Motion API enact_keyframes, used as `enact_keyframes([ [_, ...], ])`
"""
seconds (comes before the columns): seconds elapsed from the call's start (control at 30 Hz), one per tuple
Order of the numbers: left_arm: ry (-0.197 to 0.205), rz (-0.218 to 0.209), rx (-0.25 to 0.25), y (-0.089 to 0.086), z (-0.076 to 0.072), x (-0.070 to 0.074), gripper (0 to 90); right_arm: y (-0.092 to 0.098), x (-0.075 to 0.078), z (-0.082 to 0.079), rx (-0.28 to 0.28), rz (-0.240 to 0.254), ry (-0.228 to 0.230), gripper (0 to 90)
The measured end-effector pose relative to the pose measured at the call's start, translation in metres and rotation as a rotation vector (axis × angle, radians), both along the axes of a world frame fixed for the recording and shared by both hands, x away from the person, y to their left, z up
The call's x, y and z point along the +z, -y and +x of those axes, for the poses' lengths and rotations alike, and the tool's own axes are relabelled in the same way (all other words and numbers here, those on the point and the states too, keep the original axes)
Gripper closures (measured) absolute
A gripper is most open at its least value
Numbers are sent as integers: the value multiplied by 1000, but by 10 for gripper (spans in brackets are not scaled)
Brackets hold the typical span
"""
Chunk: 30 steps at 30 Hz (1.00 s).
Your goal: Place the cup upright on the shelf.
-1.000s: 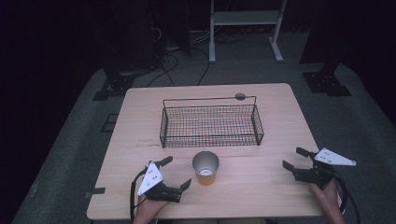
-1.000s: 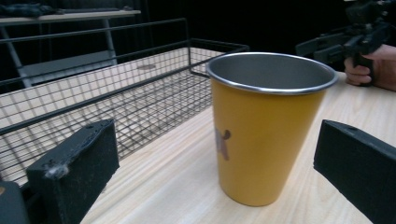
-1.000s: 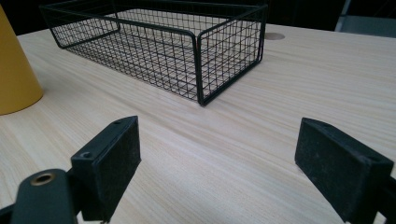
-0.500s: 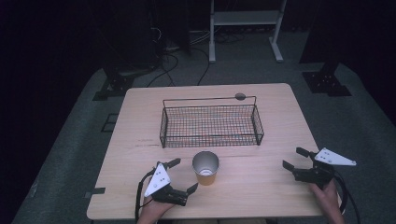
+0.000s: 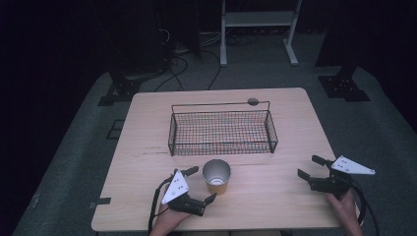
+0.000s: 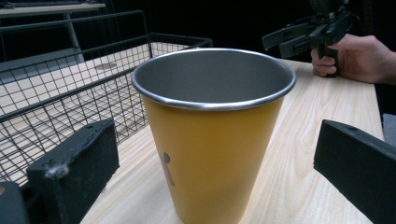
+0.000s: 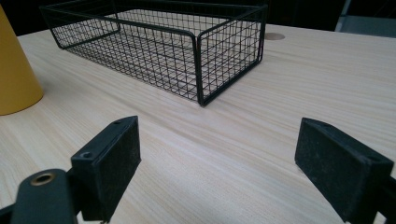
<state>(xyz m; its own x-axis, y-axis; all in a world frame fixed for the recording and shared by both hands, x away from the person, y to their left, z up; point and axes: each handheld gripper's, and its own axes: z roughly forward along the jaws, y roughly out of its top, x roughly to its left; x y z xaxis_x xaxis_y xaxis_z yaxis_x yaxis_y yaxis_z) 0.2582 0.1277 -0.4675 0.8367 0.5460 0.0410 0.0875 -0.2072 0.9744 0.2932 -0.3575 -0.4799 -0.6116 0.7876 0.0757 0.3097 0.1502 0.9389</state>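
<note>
A yellow cup (image 5: 217,178) with a bare metal inside stands upright near the table's front middle. My left gripper (image 5: 202,184) is open just left of it, with one jaw on each side of the cup and neither touching. The left gripper view has the cup (image 6: 212,140) large and close between the two black jaws. My right gripper (image 5: 309,166) rests open near the front right of the table with nothing between its jaws. In the right gripper view, the cup's side (image 7: 14,79) is at the far left.
An empty black wire basket (image 5: 222,129) stands across the middle of the wooden table (image 5: 290,123), just behind the cup. A small round grey disc (image 5: 253,102) lies beyond the basket. Dark floor, cables and stand legs surround the table.
My left gripper has moved right, towards the cup, and its jaws now flank it. The right gripper, the cup and the basket have not moved.
</note>
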Motion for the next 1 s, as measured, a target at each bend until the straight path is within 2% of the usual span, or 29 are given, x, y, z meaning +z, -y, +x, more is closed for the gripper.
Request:
enact_keyframes([
  [0.33, -10, 4, 2, 11, 7, -1, 0, 0, 0, 0, 4, -5, 4, 132],
  [0.53, -9, 30, 5, 19, 13, -2, 0, -1, 0, 0, 5, -5, 4, 132],
  [0.6, -19, 18, 11, 23, 16, -3, 0, -1, 0, 0, 6, -6, 4, 133],
  [0.9, -20, 22, 16, 34, 22, -1, 0, -1, 0, 0, 6, -7, 5, 133],
  [1.0, -12, 25, 37, 34, 24, -1, 0, -1, 0, 0, 9, -6, 5, 132],
])
